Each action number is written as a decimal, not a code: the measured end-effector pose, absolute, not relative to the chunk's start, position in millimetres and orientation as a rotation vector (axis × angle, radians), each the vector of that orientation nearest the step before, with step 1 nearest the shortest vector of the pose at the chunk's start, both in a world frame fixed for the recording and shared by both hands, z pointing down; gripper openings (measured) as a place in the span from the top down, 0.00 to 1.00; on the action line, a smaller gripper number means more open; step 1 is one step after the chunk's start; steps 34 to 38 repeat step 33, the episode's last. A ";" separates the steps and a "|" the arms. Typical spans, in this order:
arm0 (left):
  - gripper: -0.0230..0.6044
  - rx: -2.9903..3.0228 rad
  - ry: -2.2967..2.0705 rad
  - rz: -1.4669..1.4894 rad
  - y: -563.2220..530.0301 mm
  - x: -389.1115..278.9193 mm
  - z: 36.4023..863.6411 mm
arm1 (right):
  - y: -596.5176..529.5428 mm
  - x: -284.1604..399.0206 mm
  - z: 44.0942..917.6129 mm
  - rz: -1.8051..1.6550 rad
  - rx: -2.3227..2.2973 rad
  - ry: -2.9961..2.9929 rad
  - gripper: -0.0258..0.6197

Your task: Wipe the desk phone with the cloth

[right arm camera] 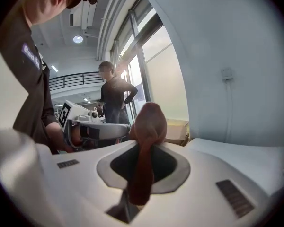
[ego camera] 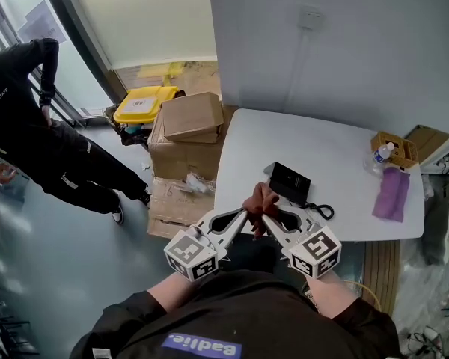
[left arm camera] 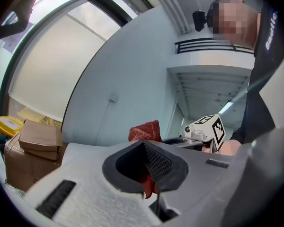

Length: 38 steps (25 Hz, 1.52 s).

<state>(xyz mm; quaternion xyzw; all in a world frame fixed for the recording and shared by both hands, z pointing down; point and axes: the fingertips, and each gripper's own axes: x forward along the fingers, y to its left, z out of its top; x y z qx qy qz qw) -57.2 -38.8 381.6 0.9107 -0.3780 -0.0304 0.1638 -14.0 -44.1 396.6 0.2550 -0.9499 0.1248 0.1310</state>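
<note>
A black desk phone [ego camera: 289, 181] lies on the white table [ego camera: 337, 155] near its front edge, with its cord [ego camera: 322, 212] curled to the right. Just in front of the phone, a red-brown cloth [ego camera: 260, 200] is bunched between both grippers above the table edge. My left gripper [ego camera: 246, 213] is shut on the cloth [left arm camera: 145, 131] from the left, and my right gripper [ego camera: 269, 215] is shut on the cloth [right arm camera: 148, 123] from the right. In the left gripper view the left gripper [left arm camera: 149, 175] pinches the fabric. The right gripper [right arm camera: 139, 174] does so in its own view.
A purple cloth [ego camera: 391, 194], a water bottle [ego camera: 379, 156] and a small wooden box [ego camera: 394, 148] sit at the table's right end. Cardboard boxes [ego camera: 189, 120] and a yellow bin [ego camera: 144, 105] stand left of the table. A person in black [ego camera: 39, 142] stands further left.
</note>
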 end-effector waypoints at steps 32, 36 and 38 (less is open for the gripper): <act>0.96 2.633 -1.140 -0.097 43.5 -74.5 361.5 | 37.0 -37.5 373.2 0.312 0.644 -2.811 0.86; 0.96 2.634 -1.142 -0.097 43.5 -74.2 361.2 | 37.4 -37.3 373.2 0.313 0.643 -2.812 0.86; 0.96 2.634 -1.142 -0.097 43.5 -74.2 361.2 | 37.4 -37.3 373.2 0.313 0.643 -2.812 0.86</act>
